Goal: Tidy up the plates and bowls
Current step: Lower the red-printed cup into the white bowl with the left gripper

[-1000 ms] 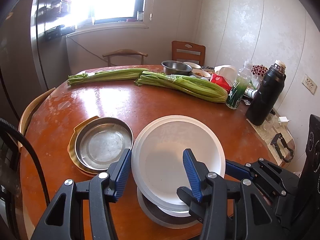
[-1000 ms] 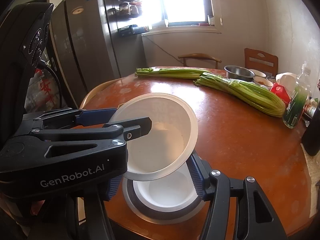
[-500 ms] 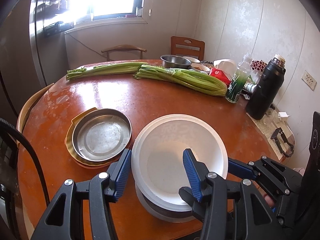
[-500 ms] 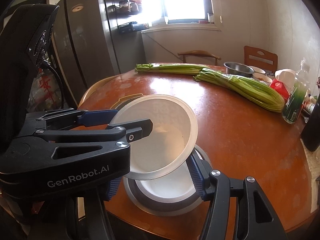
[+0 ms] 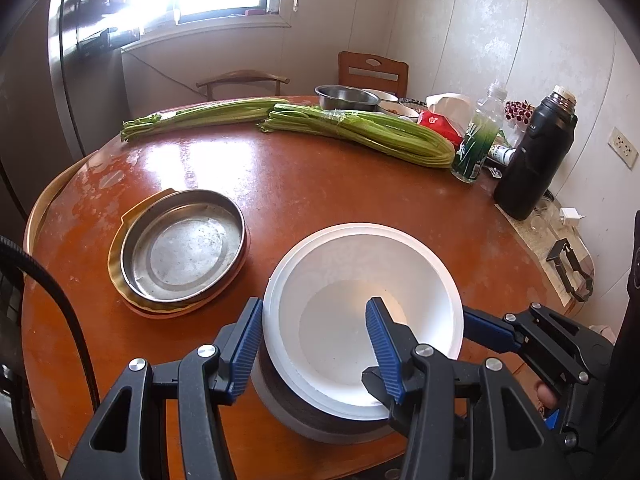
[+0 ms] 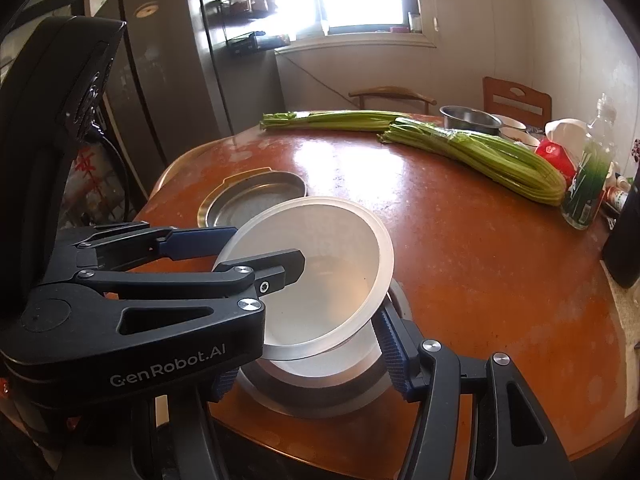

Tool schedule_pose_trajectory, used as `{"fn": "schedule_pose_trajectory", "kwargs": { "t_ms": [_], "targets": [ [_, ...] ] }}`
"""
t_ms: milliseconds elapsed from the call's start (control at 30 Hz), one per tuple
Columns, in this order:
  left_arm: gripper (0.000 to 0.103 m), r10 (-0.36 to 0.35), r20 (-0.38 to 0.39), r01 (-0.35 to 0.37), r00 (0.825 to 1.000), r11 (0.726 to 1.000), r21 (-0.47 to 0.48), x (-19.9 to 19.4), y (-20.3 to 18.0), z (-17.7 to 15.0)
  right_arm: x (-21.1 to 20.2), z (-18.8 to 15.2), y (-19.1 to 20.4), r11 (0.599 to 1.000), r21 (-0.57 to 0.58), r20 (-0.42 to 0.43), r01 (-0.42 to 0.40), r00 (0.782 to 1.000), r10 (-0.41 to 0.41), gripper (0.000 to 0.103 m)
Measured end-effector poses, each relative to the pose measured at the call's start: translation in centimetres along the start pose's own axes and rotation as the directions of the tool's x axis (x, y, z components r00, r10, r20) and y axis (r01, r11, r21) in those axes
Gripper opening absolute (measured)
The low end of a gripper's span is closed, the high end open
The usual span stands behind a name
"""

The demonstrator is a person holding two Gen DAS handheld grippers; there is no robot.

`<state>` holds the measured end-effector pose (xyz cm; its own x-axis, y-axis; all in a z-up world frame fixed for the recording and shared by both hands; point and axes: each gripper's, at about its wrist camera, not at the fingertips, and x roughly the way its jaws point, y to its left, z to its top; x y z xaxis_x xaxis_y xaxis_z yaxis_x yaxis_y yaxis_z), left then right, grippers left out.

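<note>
Now the left gripper [image 5: 312, 344], jaws clamped across the white bowl's [image 5: 360, 280] rim, lowered it toward the grey-rimmed bowl [image 6: 320, 396] the right gripper [image 6: 308, 360] gripped; nesting was close.

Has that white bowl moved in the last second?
Yes. The white bowl held by the left gripper has sunk closer to the grey-rimmed bowl beneath it on the table.

Showing on the round wooden table [image 5: 320, 184]: two white plastic bowls [image 5: 360, 312], one grey-rimmed bowl [image 6: 320, 396] under them, one flat steel pan [image 5: 182, 246] on one yellow plate [image 5: 116, 276], two celery bunches [image 5: 360, 130], one deep steel bowl [image 5: 346, 97], one black flask [image 5: 532, 156], one clear bottle [image 5: 478, 136], two wooden chairs [image 5: 372, 70].
</note>
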<state>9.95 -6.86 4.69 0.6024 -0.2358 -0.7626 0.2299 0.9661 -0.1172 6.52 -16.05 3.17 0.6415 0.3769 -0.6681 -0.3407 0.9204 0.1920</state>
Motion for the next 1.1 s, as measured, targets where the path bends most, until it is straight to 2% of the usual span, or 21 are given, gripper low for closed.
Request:
{"fn": "schedule_pose_trajectory", "kwargs": {
  "t_ms": [433, 1100],
  "targets": [
    [0.052, 0.012, -0.049, -0.012, 0.999, 1.0, 0.007, 2.0, -0.6, -0.6, 1.3, -0.9, -0.8, 1.0, 0.012, -0.044, 0.004, 0.999, -0.003, 0.062],
    [0.052, 0.033, -0.075, -0.032, 0.997, 0.999, 0.013, 3.2, -0.7, -0.9, 2.1, -1.4, -0.8, 1.0, 0.0, -0.063, 0.01, 0.998, -0.01, 0.062]
  ]
}}
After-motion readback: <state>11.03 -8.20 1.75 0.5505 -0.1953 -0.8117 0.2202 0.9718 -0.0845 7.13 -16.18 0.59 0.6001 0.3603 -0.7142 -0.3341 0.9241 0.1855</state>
